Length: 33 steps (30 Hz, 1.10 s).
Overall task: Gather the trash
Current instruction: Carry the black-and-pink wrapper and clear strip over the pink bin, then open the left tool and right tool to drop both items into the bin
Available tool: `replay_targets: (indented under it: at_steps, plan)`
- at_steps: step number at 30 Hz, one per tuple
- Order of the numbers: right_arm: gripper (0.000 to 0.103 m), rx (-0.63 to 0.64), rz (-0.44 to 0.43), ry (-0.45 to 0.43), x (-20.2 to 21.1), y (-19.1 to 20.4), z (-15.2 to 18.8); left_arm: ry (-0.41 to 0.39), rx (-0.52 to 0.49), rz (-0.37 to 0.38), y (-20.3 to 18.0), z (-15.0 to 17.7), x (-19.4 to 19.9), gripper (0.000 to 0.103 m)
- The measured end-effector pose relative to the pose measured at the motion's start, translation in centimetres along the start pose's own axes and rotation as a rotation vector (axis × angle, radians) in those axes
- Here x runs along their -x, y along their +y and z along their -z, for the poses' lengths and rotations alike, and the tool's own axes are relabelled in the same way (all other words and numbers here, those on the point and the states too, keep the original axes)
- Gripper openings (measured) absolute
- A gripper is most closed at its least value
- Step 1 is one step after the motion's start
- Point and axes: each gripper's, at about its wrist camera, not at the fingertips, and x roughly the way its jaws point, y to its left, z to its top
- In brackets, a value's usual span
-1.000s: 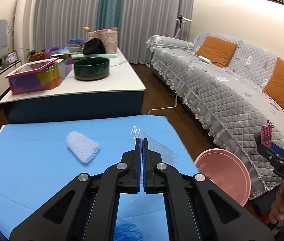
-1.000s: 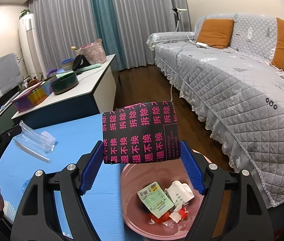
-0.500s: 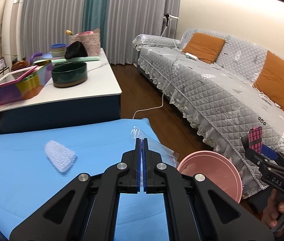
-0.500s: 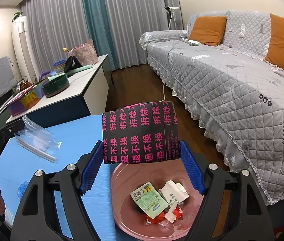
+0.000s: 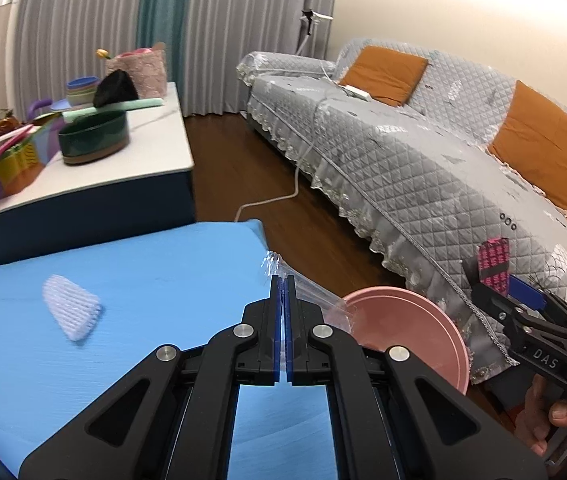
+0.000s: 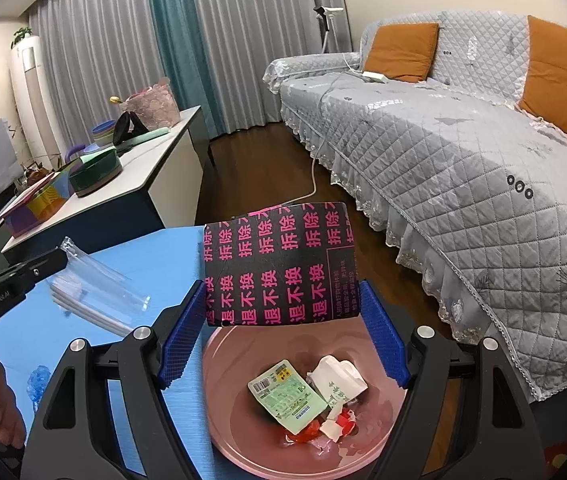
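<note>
Trash: a clear wrapper is clamped in the closed left gripper, centre frame, beside the pink bin. A black card is pinched across the wide-set right gripper above the bin. Step judged: drop-off. Next, release over the bin is required.

Even, warm indoor light, moderately bright, soft shadows only. Strong fisheye bend with dark vignette corners in both views. Slight motion blur on the white mesh piece and everything left of it. Mild glare on the clear plastic bag. Sofa sharp.
</note>
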Motion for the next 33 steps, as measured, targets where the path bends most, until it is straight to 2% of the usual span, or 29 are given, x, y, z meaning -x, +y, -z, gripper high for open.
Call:
replay_targets:
  at_steps: [11,22,25,26,33]
  plan:
    - [0.075,-0.006,0.035,0.032,-1.1,-1.2,0.4,0.051,-0.057,0.09,-4.0,0.6,-3.4,0.001]
    - [0.077,-0.011,0.069,0.084,-2.3,-2.6,1.1,0.114,-0.083,0.134,-5.6,1.8,-5.7,0.002]
    - [0.078,-0.014,0.08,0.1,-2.6,-2.8,1.3,0.128,-0.081,0.15,-5.5,1.8,-5.8,0.019]
    - [0.083,-0.016,0.082,0.1,-2.6,-2.8,1.3,0.125,-0.08,0.148,-5.5,1.8,-5.7,0.027]
    - [0.086,-0.017,0.084,0.092,-2.6,-2.3,1.1,0.112,-0.064,0.134,-4.4,1.6,-4.7,0.028]
